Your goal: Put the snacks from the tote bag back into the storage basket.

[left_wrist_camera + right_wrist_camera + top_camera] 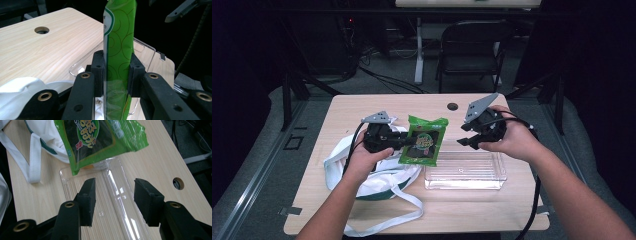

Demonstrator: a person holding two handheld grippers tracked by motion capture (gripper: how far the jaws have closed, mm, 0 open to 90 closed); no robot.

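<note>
Above the middle of the table, one green snack packet hangs in the air, pinched at its left edge by the left gripper. From the left gripper view the two black pads press flat against either side of the packet, which stands on edge between them. The packet's lower right corner overlaps the left end of the one clear plastic tray, which lies empty toward the table's right edge, nearer the front than the back.

Two grippers are in use, one in each hand. The right gripper hovers above the tray's back rim, just beside the packet but apart from it, with its jaws spread wide and nothing between them. From the right gripper view the tray stretches away below the jaws, and the packet hangs over its far end, showing a dark printed panel with a round label.

One white cloth bag with green trim lies slumped near the table's left front corner, under the left hand, and its long white strap loops toward the front edge. One round cable hole sits close to the back edge, right of centre.
</note>
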